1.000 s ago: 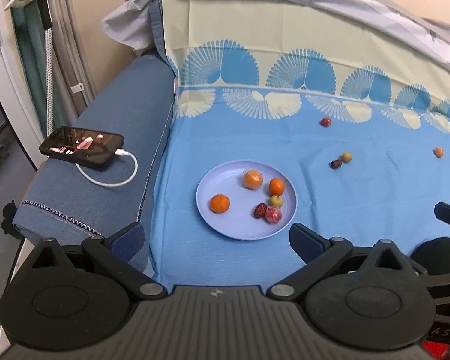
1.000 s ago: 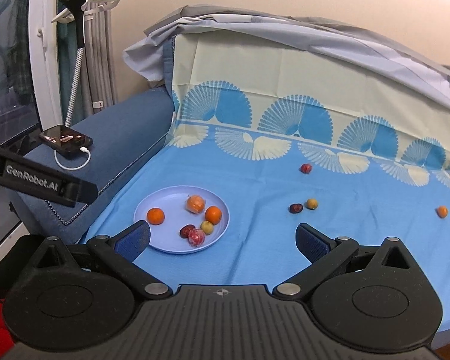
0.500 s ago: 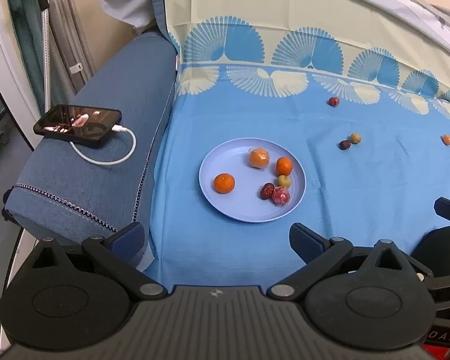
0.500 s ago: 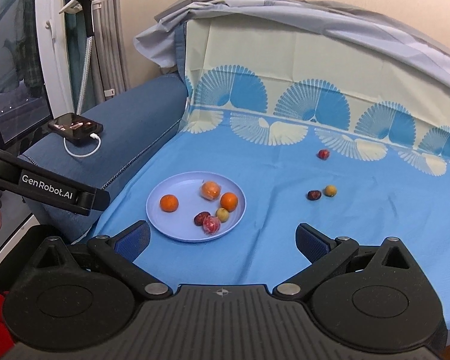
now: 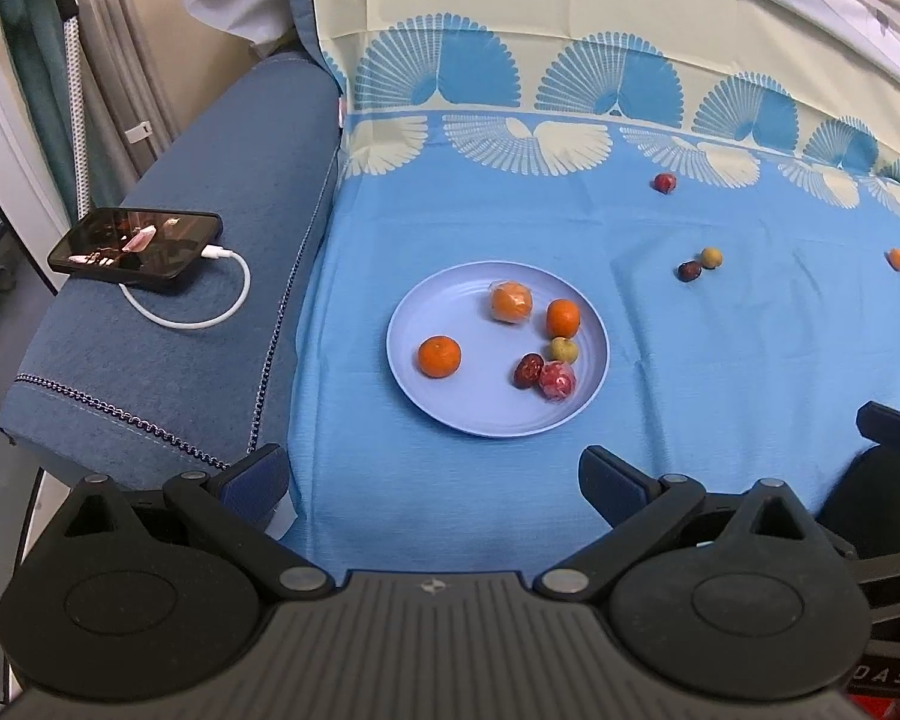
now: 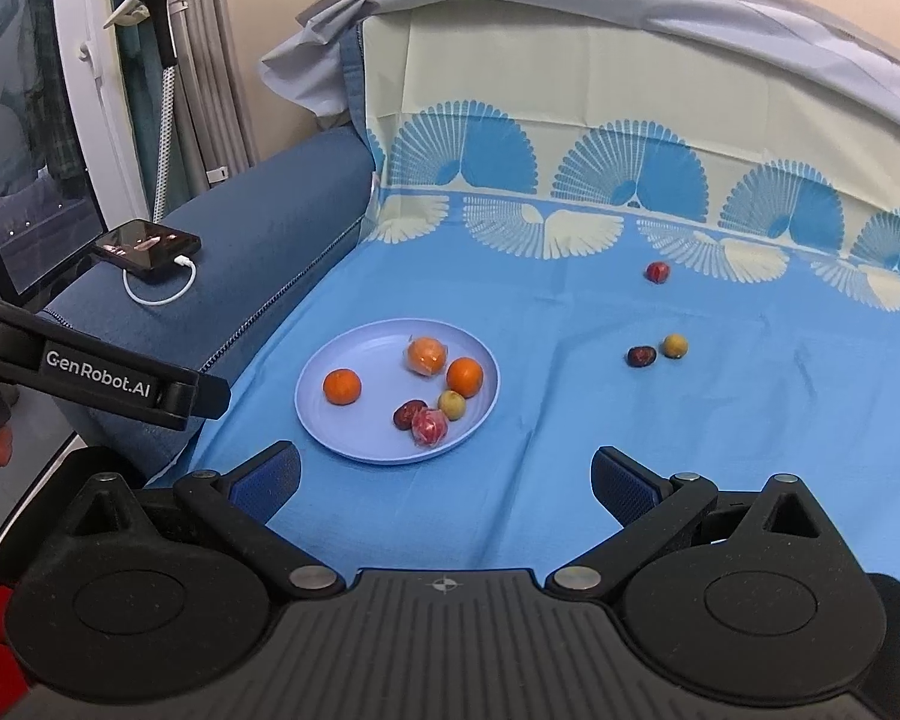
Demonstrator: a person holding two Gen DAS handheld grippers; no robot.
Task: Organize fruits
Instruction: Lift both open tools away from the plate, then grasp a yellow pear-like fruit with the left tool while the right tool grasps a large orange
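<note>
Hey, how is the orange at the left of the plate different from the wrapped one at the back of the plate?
The left orange is bare with an even deep orange skin; the wrapped orange sits in clear, crinkled film and looks paler and shiny. The left orange lies alone, apart from the other fruit, while the wrapped one lies close to another orange. Both are round, similar in size, and rest on the plate.

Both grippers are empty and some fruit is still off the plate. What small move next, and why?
Probably ease the right gripper, open and empty, forward toward the dark red date and yellow-green fruit lying side by side on the blue cloth, right of the plate. They look like the nearest loose pieces.
</note>
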